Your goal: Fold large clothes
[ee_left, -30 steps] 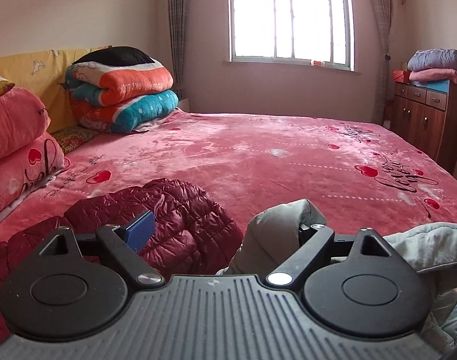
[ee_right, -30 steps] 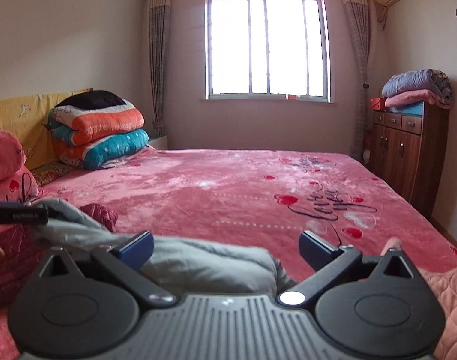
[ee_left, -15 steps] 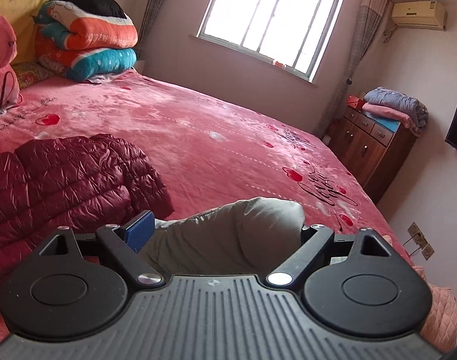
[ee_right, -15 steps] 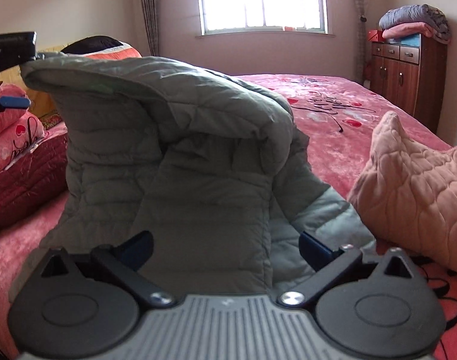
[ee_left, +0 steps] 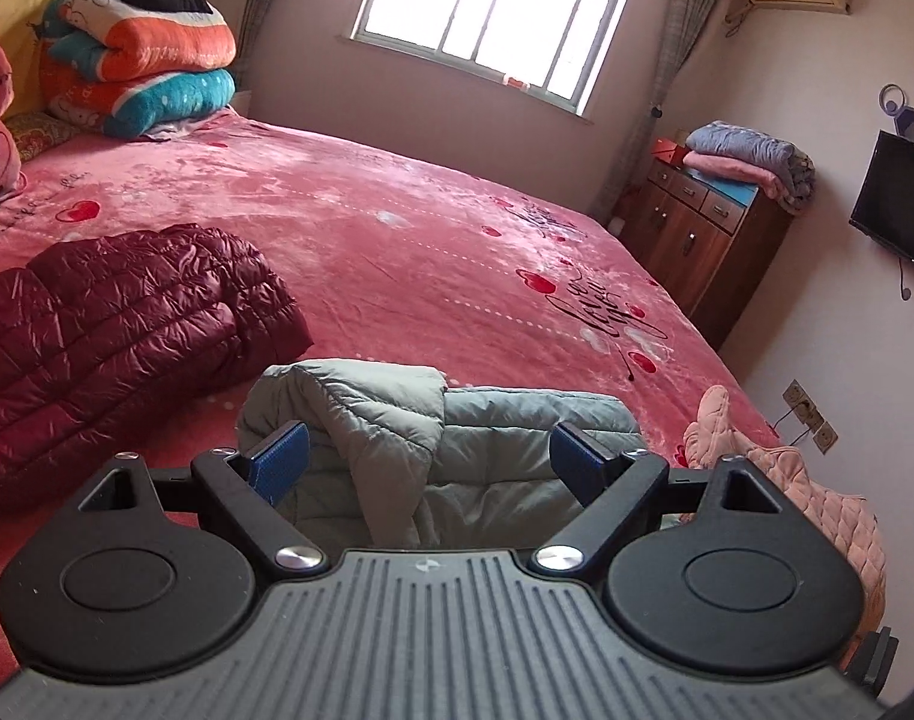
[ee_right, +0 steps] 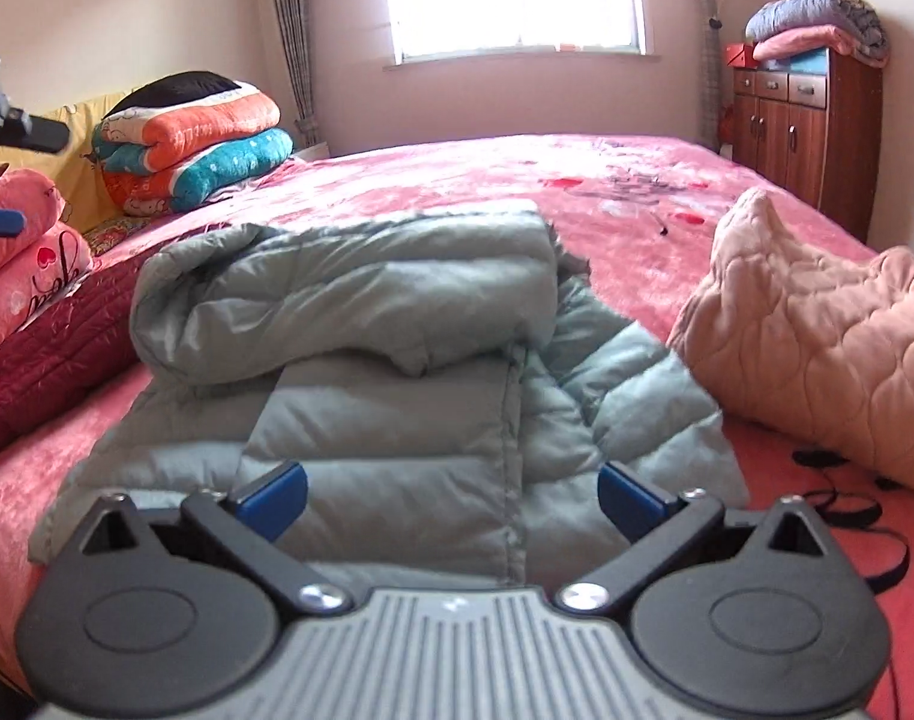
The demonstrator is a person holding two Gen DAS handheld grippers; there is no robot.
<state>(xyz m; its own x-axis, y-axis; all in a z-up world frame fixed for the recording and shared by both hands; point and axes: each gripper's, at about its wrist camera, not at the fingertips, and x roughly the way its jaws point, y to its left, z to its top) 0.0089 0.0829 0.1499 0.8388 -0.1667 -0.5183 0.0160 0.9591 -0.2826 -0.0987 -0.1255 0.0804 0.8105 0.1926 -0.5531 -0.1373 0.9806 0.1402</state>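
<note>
Left gripper (ee_left: 429, 459): jaws spread wide, blue pads well apart, nothing between them — it hovers over the grey jacket's near edge in the lower middle of the left wrist view

Right gripper (ee_right: 450, 495): likewise wide open and empty, its pads straddling the lower panel of the jacket at the bottom centre of the right wrist view

Grey jacket (ee_right: 396, 372): lies on the pink bedspread (ee_left: 396, 228) at the near edge of the bed, its upper part already turned over in a thick roll across the middle of the right wrist view, with the flatter quilted body below it

Long axis: judged from the right wrist view, the folded roll runs left to right across the frame, and the vertical seam of the lower panel runs toward the gripper

Key relation: the jacket lies straight ahead of and just under both grippers — the right one seems nearer the unfolded lower hem, so the next fold likely falls to it, lifting the hem away toward the roll

Maroon jacket (ee_left: 108, 324): at the left of the left wrist view, beside the grey one, not touching it as far as I can tell

Peach quilted garment (ee_right: 817, 348): at the right of the right wrist view, just beside the grey jacket's right edge

Risk: puffy fabric may spring open once let go
</note>
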